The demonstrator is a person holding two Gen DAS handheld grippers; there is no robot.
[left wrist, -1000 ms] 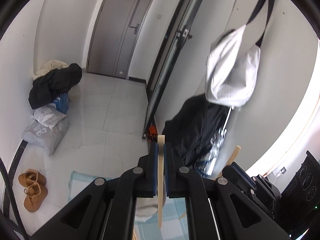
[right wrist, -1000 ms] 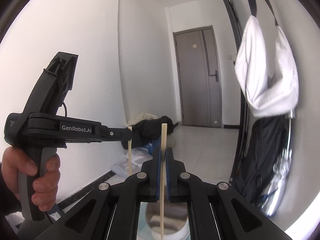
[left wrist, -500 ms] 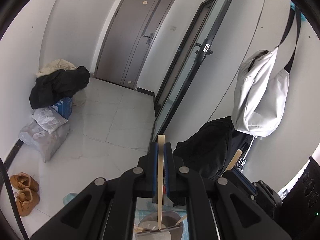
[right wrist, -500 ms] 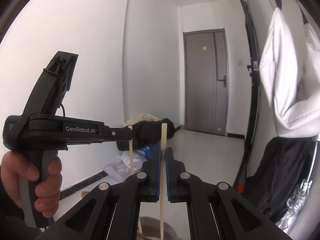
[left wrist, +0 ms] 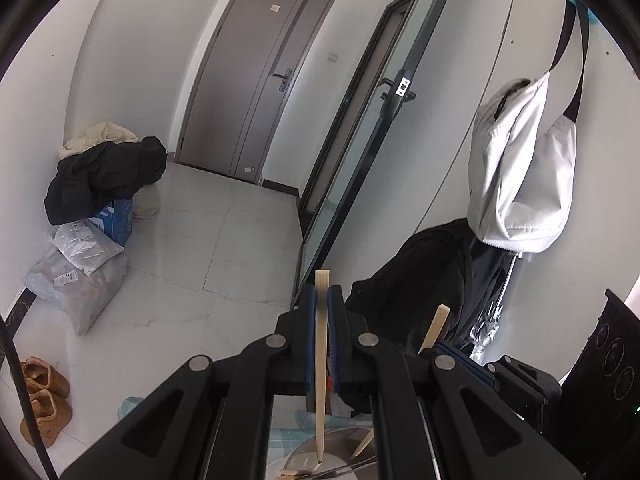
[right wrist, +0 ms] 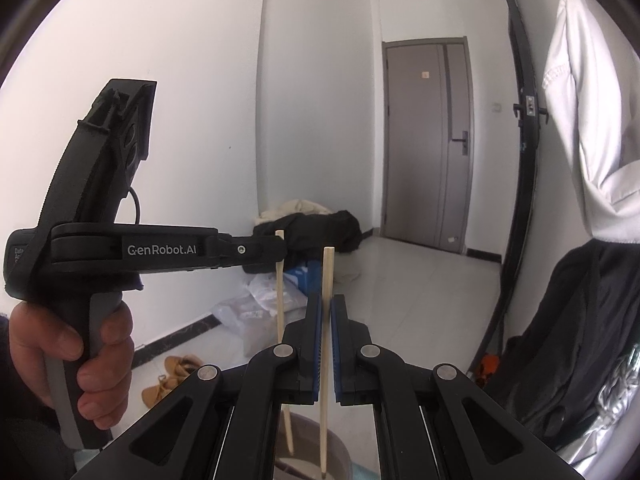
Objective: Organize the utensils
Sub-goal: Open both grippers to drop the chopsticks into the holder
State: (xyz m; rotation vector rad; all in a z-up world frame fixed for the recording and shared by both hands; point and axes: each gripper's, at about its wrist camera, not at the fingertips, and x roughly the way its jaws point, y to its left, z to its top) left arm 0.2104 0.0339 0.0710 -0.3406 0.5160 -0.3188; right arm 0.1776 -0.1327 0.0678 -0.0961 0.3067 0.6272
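Both-handed, left gripper [left wrist: 320, 336] and right gripper [right wrist: 326, 344] are each clamping one chopstick [left wrist: 320, 360] mid-shaft: stiff, light, probably slippery.

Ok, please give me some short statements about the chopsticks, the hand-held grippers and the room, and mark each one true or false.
1. Each hand-held gripper is shut on one chopstick. True: the left hand-held gripper clamps the left chopstick, and the right hand-held gripper clamps the right chopstick.
2. Both chopsticks lie flat on the floor. False: both are held roughly upright, tips down over a grey container.
3. A white bag hangs on the wall by a dark strap. True.
4. The grey door at the far end stands wide open. False: it is closed.
5. A pair of tan shoes sits on the floor. True.
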